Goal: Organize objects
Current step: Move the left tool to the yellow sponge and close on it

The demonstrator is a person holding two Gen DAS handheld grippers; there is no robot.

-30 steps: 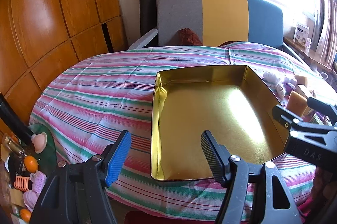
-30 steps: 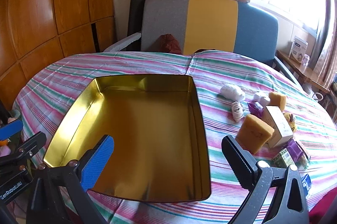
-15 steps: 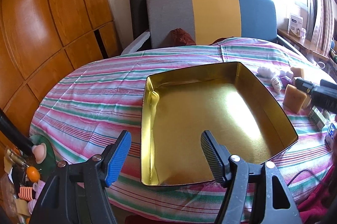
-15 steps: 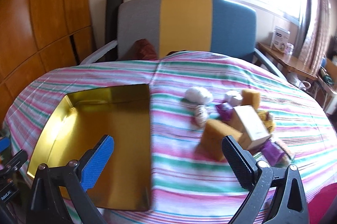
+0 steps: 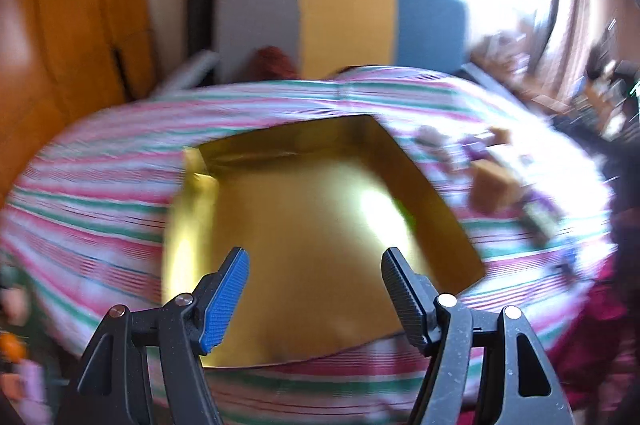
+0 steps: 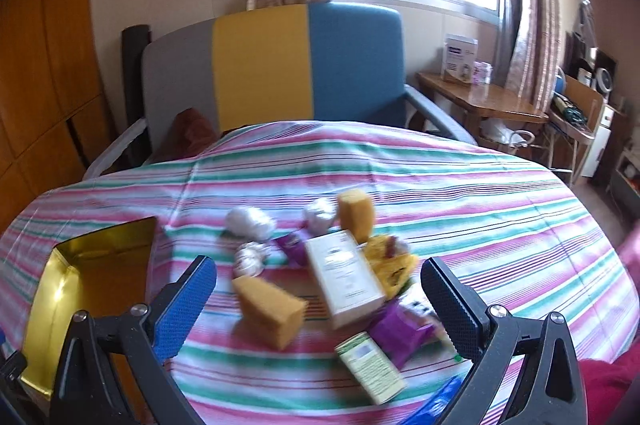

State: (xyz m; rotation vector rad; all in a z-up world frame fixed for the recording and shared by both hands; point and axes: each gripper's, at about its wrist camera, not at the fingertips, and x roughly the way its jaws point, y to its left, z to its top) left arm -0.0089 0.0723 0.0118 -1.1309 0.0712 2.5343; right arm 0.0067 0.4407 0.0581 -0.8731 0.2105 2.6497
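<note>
Two grippers up over the striped tablecloth (image 6: 460, 193), both empty-handed! Left gripper (image 5: 316, 289) hangs above the near end of the gold tin tray (image 5: 304, 225), fingers spread wide, nothing between them. Right gripper (image 6: 320, 301) spreads wide too, hovering over the clutter to the right of the tray (image 6: 48, 305): a yellow sponge block (image 6: 272, 309) and a white carton (image 6: 344, 277) sit in its gap, untouched. Around them, a second sponge (image 6: 356, 213), white bundles (image 6: 250, 223), a purple packet (image 6: 400, 333) and a green-labelled box (image 6: 370, 367). Left view is blurred.
</note>
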